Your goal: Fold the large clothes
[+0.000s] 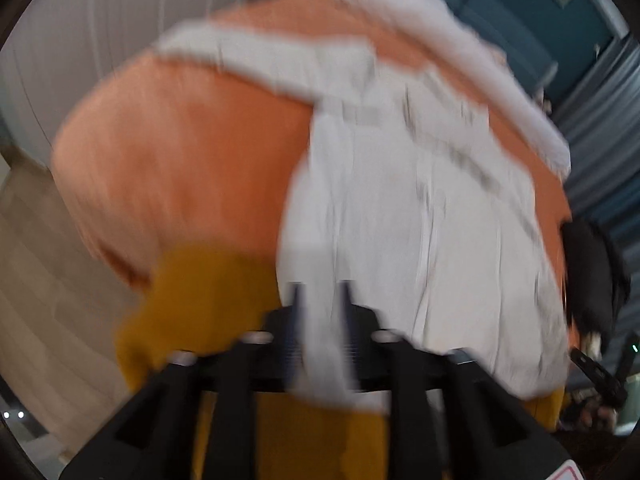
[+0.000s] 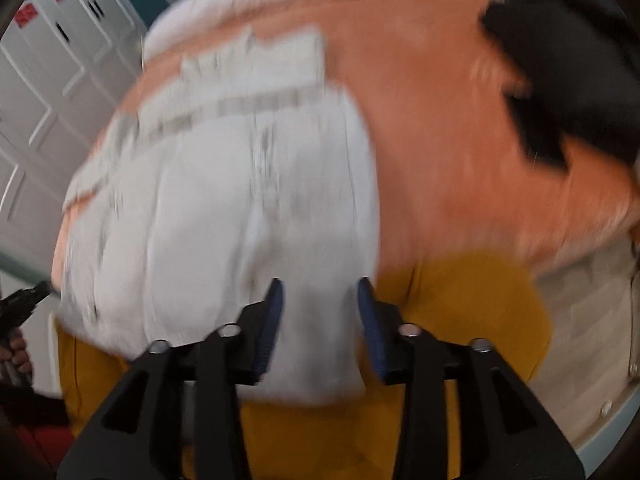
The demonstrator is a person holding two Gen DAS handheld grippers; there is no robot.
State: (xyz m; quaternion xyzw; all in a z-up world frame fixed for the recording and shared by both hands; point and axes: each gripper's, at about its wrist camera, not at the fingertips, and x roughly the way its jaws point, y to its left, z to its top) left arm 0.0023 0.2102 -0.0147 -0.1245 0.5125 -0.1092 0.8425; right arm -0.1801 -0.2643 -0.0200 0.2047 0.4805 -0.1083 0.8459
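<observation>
The pale grey-white woven garment (image 1: 420,220) is lying spread over the orange padded surface (image 1: 180,168), its near hem reaching the near edge of that surface, where both grippers are working. In the left wrist view, the left gripper (image 1: 320,292) is standing with its black fingers narrowly apart and a strip of the garment's hem running between them; motion blur is hiding whether the pads are pressing on it, so I cannot tell if it is gripping. In the right wrist view, the right gripper (image 2: 320,292) is standing about half open, blue pads (image 2: 272,320) on either side of the hem, with visible gaps on both sides, so it is not clamping the cloth.

Both are sitting at the near hem, toward opposite sides of it, probably because lifting two points along one edge carries the fabric over evenly for a fold (a judgement, not something seen).

A mustard-yellow cloth (image 2: 460,300) is hanging below the near edge of the orange surface, under the garment's hem. A black item (image 2: 568,80) is resting toward the far right corner of the surface in the right view.

No containers are showing in either view; white panelled doors (image 2: 52,80) are standing beyond the left edge.
</observation>
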